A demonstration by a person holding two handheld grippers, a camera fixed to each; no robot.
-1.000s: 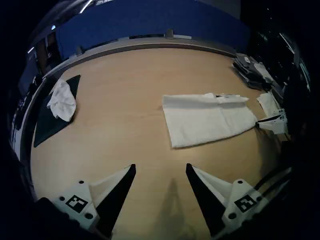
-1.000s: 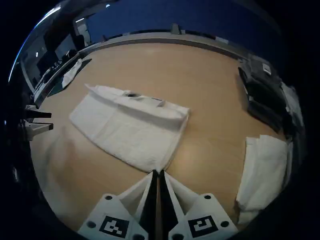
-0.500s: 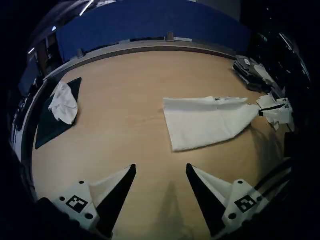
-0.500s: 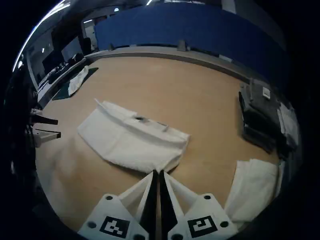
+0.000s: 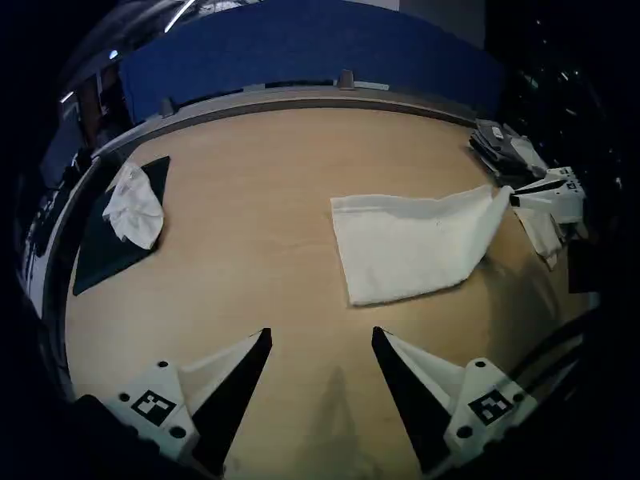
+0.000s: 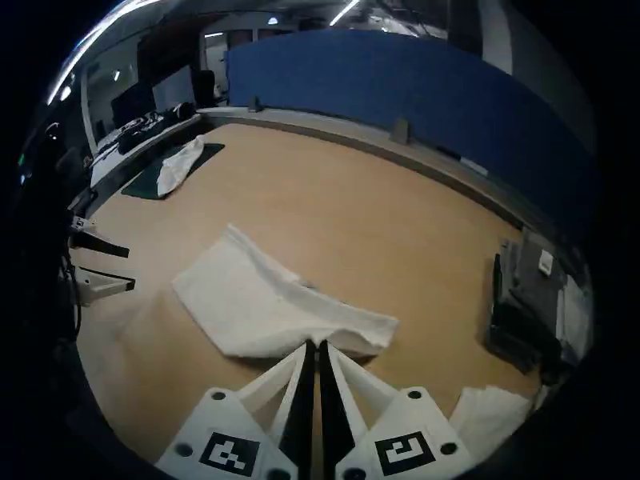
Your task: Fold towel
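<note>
The towel (image 5: 408, 244) lies on the wooden table (image 5: 240, 200), right of centre in the left gripper view. Its long axis runs across that view, from a flat left edge to a far right corner that is drawn up off the wood towards the right gripper (image 5: 548, 196). In the right gripper view that gripper's (image 6: 315, 344) fingers are closed to a thin slit on the towel's near edge, and the cloth (image 6: 264, 308) spreads away from them to the left. The left gripper (image 5: 321, 330) is spread wide over bare wood just short of the towel, holding nothing. A crumpled white cloth (image 5: 134, 204) rests on a dark mat (image 5: 100, 256) at the table's left side, well apart from the towel. Dark folded items (image 6: 528, 312) are stacked by the right edge, with a folded white cloth (image 6: 488, 408) near them. A blue partition (image 5: 304, 48) backs the table.
</note>
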